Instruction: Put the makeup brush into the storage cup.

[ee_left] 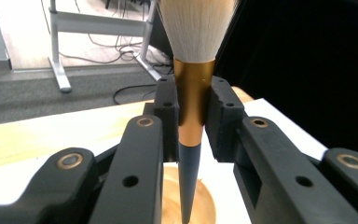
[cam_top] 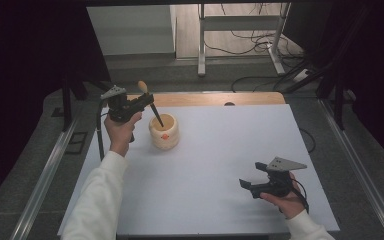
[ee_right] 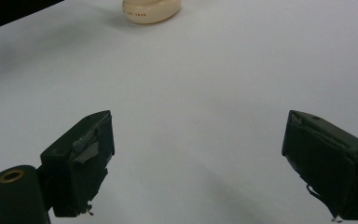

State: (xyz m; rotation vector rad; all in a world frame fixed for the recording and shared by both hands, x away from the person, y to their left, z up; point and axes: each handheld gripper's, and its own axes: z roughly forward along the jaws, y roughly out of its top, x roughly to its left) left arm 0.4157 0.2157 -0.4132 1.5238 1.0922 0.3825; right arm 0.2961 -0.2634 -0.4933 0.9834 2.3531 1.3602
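A makeup brush [cam_top: 149, 101] with a pale bristle head, gold ferrule [ee_left: 194, 100] and dark tapered handle is clamped in my left gripper [cam_top: 147, 100]. Its handle tip points down into a cream round cup [cam_top: 163, 131] on the white table top [cam_top: 215, 165]; the cup's wooden inside [ee_left: 200, 203] lies just under the tip. The left gripper [ee_left: 193, 112] is shut on the ferrule. My right gripper [cam_top: 247, 185] rests near the table's front right, jaws wide open with nothing between them. From the right gripper view [ee_right: 198, 163] the cup [ee_right: 151, 10] stands far off at the top edge.
A wooden strip [cam_top: 215, 98] borders the table's far edge. Beyond it are a metal desk frame [cam_top: 240, 35] and cables on the floor. Dark curtains flank both sides. Metal rails run along the table's left and right.
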